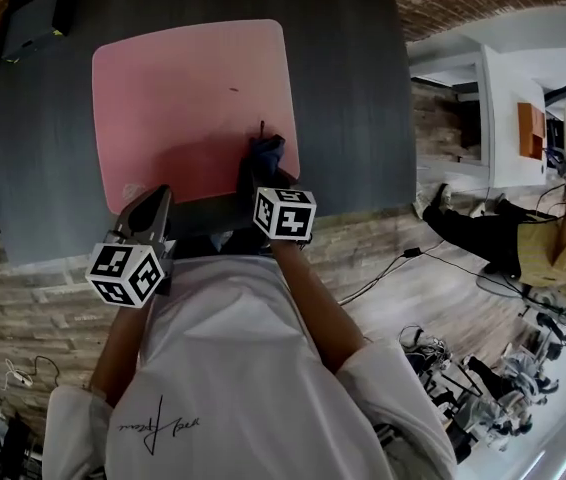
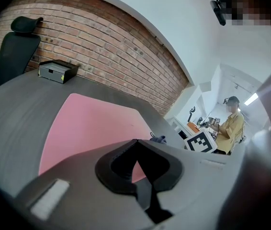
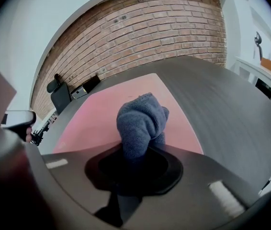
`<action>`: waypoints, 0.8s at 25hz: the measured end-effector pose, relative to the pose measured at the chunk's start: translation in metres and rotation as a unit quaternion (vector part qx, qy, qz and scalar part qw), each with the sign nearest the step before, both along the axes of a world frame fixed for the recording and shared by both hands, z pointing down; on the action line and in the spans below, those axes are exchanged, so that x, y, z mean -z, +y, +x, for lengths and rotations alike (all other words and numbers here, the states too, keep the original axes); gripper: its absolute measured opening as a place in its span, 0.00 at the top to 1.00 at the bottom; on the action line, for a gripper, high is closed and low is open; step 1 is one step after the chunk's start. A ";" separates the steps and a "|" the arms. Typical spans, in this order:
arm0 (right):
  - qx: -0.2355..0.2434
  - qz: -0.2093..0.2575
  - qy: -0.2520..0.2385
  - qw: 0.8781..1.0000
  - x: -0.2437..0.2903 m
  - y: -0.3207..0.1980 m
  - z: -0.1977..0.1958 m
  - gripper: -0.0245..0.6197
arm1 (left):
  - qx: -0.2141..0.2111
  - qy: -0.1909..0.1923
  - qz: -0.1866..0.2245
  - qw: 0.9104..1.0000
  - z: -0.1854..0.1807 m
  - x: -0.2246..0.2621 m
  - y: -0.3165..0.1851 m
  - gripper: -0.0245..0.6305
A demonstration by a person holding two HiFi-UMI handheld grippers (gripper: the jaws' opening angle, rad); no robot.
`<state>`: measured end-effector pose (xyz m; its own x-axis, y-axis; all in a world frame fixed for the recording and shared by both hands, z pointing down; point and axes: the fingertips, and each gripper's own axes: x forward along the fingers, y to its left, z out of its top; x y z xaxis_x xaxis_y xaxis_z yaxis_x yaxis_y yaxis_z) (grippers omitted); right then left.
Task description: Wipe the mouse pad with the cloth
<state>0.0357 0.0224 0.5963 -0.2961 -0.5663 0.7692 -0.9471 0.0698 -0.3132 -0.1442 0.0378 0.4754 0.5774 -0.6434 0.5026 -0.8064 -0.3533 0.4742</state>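
Right gripper view: right gripper [image 3: 136, 150] clenched on cloth [image 3: 141, 121], which is blue, bunched and sticks out past the jaw tips.
Cloth pos.: over near right corner of mouse pad [image 1: 193, 98] (contact w/ pad not clear).
Left gripper [image 2: 135, 142]: jaws pressed together, nothing btwn them, by pad's near left corner.
Mouse pad: pink, lies flat on dark grey table [image 1: 358, 88].
Far table corner: black box [image 2: 56, 71], w/ black chair [image 2: 16, 44] beside it.
Bkgd: brick wall [image 3: 164, 28].
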 end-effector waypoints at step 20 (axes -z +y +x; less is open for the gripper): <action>0.021 0.008 -0.007 1.000 0.002 -0.001 -0.035 0.85 | 0.019 -0.021 -0.014 1.000 -0.019 -0.008 0.013 0.94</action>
